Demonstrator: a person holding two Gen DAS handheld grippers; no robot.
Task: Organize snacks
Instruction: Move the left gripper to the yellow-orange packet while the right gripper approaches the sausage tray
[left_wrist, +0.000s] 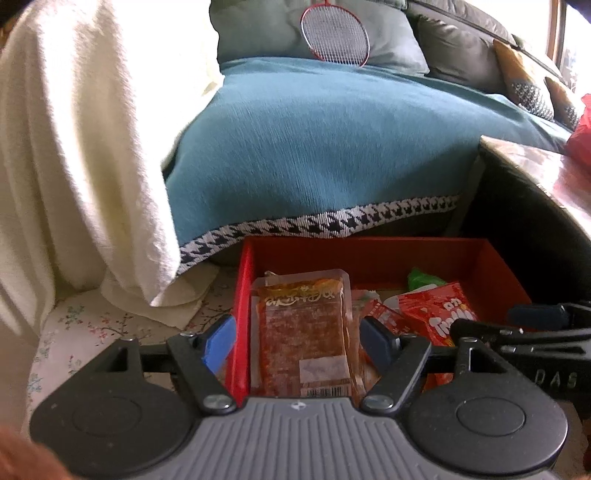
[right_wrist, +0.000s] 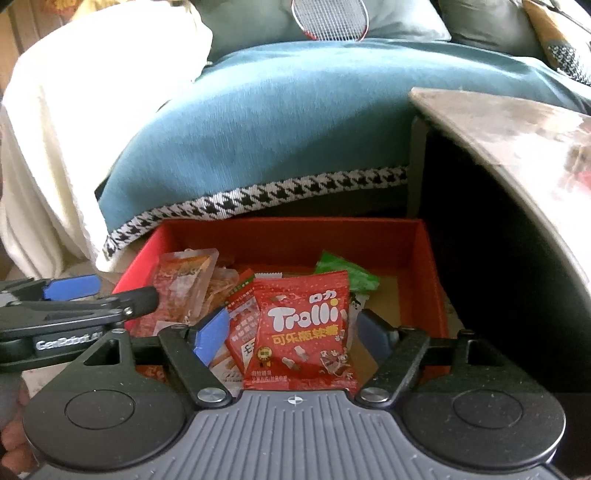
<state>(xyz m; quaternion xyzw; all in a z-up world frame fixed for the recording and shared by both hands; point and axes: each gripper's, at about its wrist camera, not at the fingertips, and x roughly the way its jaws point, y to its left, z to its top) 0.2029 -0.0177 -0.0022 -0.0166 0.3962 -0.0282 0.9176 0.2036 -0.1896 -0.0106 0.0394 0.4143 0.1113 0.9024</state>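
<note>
Both hand-held grippers — left (left_wrist: 299, 339), right (right_wrist: 291, 332) — are hovering wide, gripping nothing, above the red box (right_wrist: 295, 232); Trolli packet (right_wrist: 303, 328) lying at six o'clock.

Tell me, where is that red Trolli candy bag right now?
The Trolli bag lies inside the red box on the floor, straight ahead in the right wrist view, beside a green packet.

The left gripper (left_wrist: 299, 339) points steeply down, its blue-padded jaws standing apart with neither pad pressing on anything. The right gripper (right_wrist: 291, 332) tilts down alike, its jaws spread wide and free. In the left wrist view the right gripper sits at about 3 o'clock; in the right wrist view the left one lies at 9 o'clock.
</note>
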